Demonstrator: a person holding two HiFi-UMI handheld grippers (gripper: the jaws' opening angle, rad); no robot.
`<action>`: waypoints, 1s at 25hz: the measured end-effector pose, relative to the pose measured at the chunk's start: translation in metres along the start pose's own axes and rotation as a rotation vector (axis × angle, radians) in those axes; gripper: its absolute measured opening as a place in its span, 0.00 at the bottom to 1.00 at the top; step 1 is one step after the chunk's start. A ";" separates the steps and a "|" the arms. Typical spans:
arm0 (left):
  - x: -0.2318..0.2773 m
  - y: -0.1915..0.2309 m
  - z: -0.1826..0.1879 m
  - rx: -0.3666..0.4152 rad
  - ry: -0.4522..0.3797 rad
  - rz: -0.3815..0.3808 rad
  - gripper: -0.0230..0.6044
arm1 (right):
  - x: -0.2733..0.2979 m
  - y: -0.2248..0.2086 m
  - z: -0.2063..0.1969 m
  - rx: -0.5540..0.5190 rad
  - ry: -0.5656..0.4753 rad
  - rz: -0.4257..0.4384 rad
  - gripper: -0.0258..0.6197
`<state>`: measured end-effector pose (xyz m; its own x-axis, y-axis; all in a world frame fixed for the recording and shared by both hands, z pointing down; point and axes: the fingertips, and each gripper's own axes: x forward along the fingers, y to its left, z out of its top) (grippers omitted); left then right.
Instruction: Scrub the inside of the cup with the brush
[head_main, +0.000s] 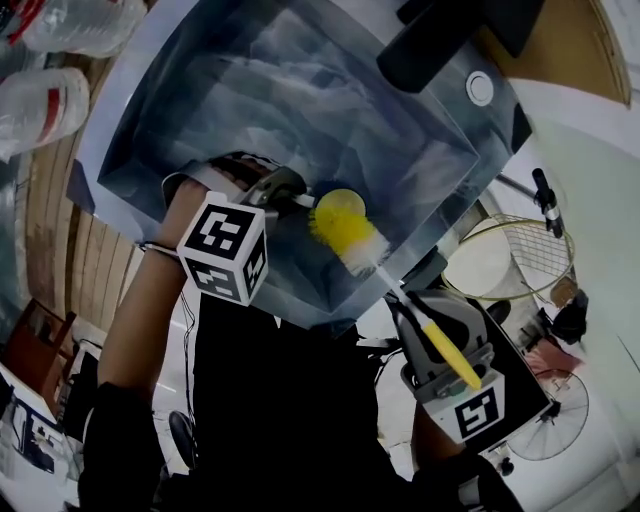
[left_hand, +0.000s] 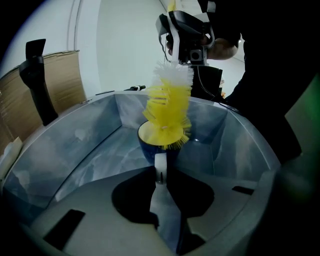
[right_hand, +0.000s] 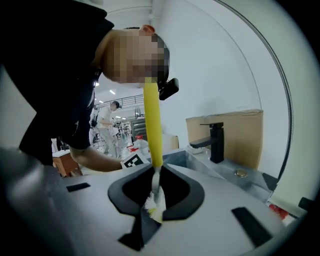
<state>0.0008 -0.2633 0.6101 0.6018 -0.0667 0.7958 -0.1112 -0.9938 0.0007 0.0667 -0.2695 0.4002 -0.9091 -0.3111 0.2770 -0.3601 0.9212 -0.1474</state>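
Yellow brush (head_main: 347, 232), clamped by right gripper (head_main: 407, 297) jaws, at cup (head_main: 340, 201) mouth; left gripper (head_main: 296, 196) jaws pinch its handle, off sink (head_main: 190, 110) walls.

Deep stainless-steel sink basin (head_main: 300, 80) fills middle, walls streaked and shiny; same basin wall (left_hand: 75, 150) seen from inside. Matte black square faucet (right_hand: 216, 142) upright at back rim, also at top edge overhead (head_main: 440, 40) and far left (left_hand: 37, 80). Brown cardboard panel (right_hand: 235, 135) right behind faucet, against white wall. Round chrome cap (head_main: 480, 88) on sink deck beside faucet. Two clear plastic bottles (head_main: 45, 105) top left, on their sides. Yellow-rimmed mesh racket (head_main: 530, 255) off right. Round wire floor fan (head_main: 560, 420) below it. Person in white shirt (right_hand: 106, 120) far back.
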 end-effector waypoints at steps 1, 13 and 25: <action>0.000 0.001 0.000 -0.002 0.002 0.003 0.17 | 0.004 0.002 -0.004 0.009 0.015 0.021 0.11; 0.001 0.007 -0.001 -0.043 0.028 0.021 0.16 | 0.047 0.003 -0.068 0.036 0.266 0.090 0.12; 0.001 0.004 -0.001 0.016 0.053 0.000 0.16 | 0.034 -0.010 0.007 0.018 0.017 0.027 0.11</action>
<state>0.0005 -0.2678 0.6113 0.5589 -0.0628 0.8268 -0.0987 -0.9951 -0.0089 0.0378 -0.2907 0.4049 -0.9149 -0.2820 0.2890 -0.3394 0.9248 -0.1721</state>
